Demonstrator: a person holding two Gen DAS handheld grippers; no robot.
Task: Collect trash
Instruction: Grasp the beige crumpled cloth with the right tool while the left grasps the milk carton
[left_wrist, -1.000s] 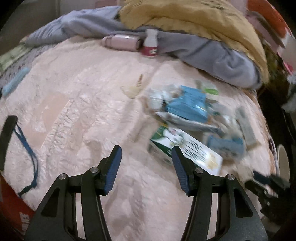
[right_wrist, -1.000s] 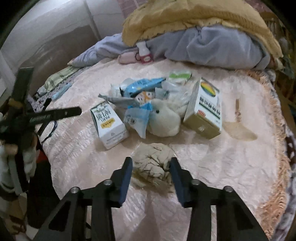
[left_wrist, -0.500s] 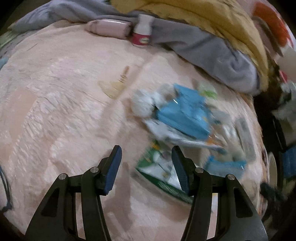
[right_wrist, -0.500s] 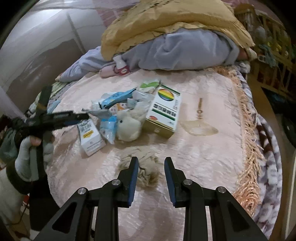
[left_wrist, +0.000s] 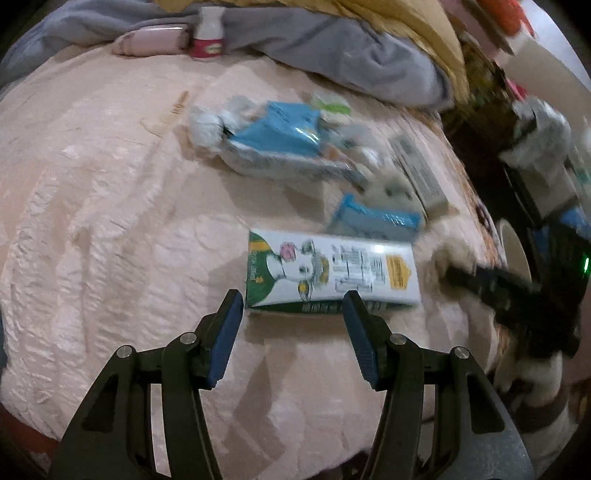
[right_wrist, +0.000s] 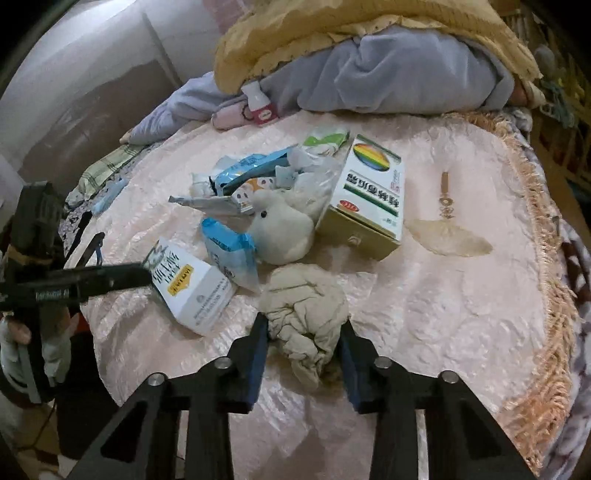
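Now the crumpled paper wad (right_wrist: 306, 314) sits between the right gripper (right_wrist: 301, 350)'s opening jaws, both pads touching it.

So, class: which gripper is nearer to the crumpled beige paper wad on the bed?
Right. The right gripper has the crumpled beige paper wad between its opening jaws. The left gripper sits at the white and green carton, beside the wad.

Left tongs (left_wrist: 291, 304) apart, right tongs (right_wrist: 303, 332) opening.

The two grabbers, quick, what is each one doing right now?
Left gripper: open, empty, just short of the white carton.
Right gripper: jaws opening, pads touching the crumpled beige wad between them.
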